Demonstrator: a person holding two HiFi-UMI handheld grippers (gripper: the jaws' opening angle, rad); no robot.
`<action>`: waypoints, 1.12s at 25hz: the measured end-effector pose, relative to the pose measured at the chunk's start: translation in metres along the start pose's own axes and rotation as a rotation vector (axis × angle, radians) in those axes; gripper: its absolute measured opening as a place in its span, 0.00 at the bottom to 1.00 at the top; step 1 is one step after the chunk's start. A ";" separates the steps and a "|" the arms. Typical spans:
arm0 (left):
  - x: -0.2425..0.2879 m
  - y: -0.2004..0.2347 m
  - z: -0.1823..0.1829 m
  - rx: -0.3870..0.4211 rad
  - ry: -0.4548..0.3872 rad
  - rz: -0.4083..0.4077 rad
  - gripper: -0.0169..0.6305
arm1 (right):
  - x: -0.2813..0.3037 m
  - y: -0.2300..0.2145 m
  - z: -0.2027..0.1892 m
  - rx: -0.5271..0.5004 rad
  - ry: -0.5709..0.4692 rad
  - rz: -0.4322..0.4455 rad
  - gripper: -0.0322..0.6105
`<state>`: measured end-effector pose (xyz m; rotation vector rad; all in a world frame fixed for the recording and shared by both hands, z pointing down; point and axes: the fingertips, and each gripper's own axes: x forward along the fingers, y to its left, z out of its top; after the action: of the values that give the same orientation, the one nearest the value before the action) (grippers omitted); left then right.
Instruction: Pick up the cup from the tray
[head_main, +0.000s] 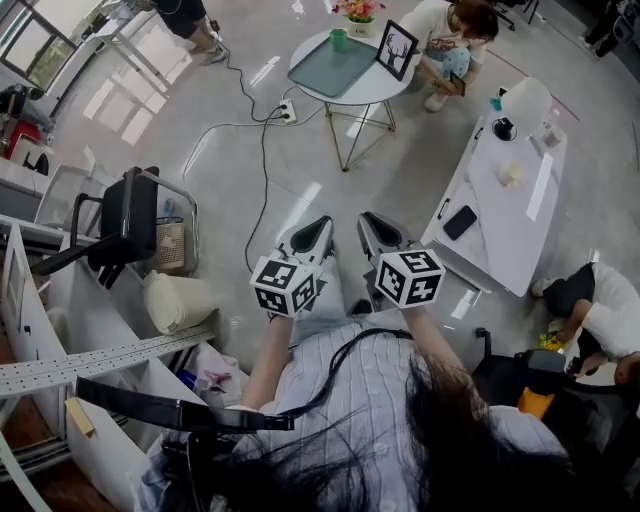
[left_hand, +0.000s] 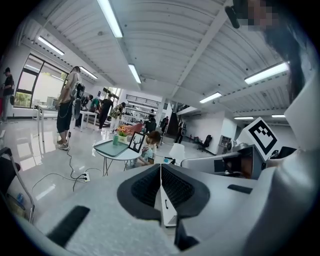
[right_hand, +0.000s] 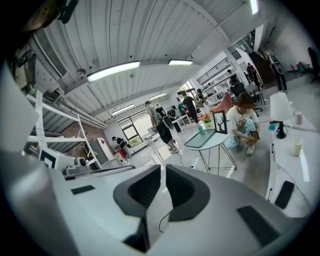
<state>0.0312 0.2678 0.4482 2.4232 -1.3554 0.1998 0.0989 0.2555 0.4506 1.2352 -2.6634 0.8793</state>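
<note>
A small green cup (head_main: 339, 39) stands at the far corner of a grey-green tray (head_main: 333, 68) on a round white table, well ahead of me across the floor. Both grippers are held close to my body, far short of that table. My left gripper (head_main: 318, 230) is shut with nothing in it; its pads meet in the left gripper view (left_hand: 161, 169). My right gripper (head_main: 376, 226) is beside it, also shut and empty (right_hand: 163, 172). The cup (left_hand: 115, 139) and tray (left_hand: 111, 148) look small and distant in the left gripper view. The right gripper view also shows the cup (right_hand: 201, 129) and tray (right_hand: 205, 139) in the distance.
A deer picture frame (head_main: 396, 48) and flowers (head_main: 358, 10) share the round table, with a person (head_main: 455, 40) crouching beside it. A power strip (head_main: 286, 110) and cables lie on the floor. A long white table (head_main: 505, 190) stands right, a black chair (head_main: 130, 215) and shelving left.
</note>
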 end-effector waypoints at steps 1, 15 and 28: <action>0.004 0.001 0.001 0.000 0.004 -0.008 0.05 | 0.002 -0.002 0.002 0.002 0.001 -0.004 0.12; 0.071 0.100 0.040 0.014 0.036 -0.038 0.05 | 0.110 -0.030 0.046 0.023 0.016 -0.044 0.12; 0.126 0.200 0.084 0.036 0.064 -0.131 0.05 | 0.219 -0.040 0.094 0.031 0.011 -0.133 0.12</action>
<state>-0.0751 0.0410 0.4547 2.5025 -1.1715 0.2673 -0.0037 0.0371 0.4567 1.3906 -2.5337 0.9078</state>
